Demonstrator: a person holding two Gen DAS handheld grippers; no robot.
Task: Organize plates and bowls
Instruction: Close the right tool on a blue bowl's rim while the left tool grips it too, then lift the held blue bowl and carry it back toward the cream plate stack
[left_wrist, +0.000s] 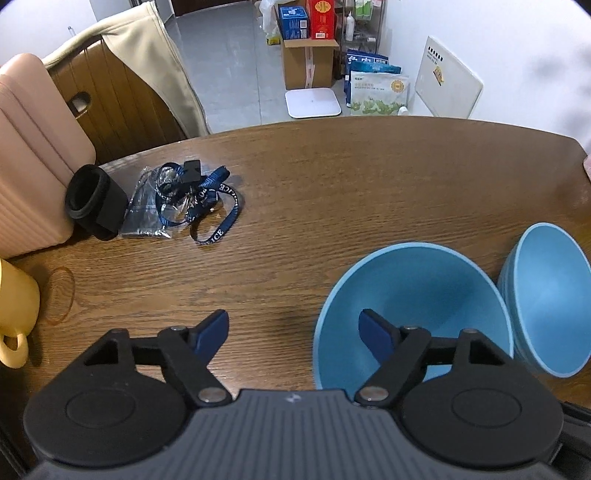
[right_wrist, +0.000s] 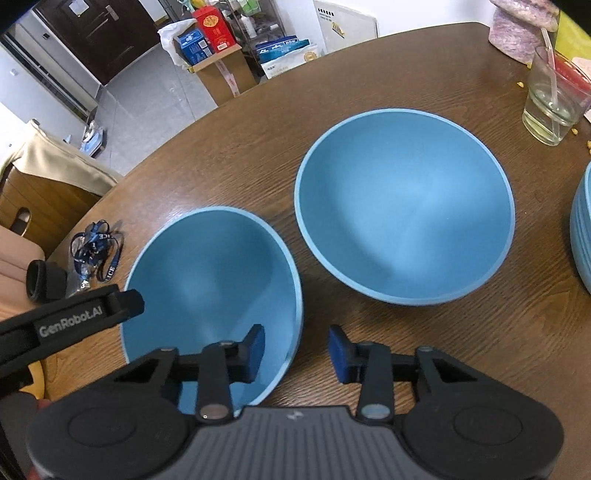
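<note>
Two blue bowls stand on the brown wooden table (right_wrist: 369, 74). The near bowl (right_wrist: 210, 284) shows in the left wrist view (left_wrist: 410, 295) too. The larger far bowl (right_wrist: 402, 206) also shows at the right edge of the left wrist view (left_wrist: 546, 295). My right gripper (right_wrist: 296, 349) is open, its jaws astride the near bowl's right rim. My left gripper (left_wrist: 293, 332) is open, its right finger (left_wrist: 376, 338) inside the near bowl, its left finger over the table. The left gripper's body (right_wrist: 74, 317) shows in the right wrist view. A stack of blue plates or bowls (right_wrist: 581, 236) is at the far right.
A blue lanyard with a plastic bag (left_wrist: 192, 199) and a black cylinder (left_wrist: 92, 201) lie at the table's left. A yellow mug (left_wrist: 14, 314) stands near left. A glass with a straw (right_wrist: 554, 99) and a pink object (right_wrist: 521, 29) stand at the right. Chairs (left_wrist: 110, 92) stand beyond the table.
</note>
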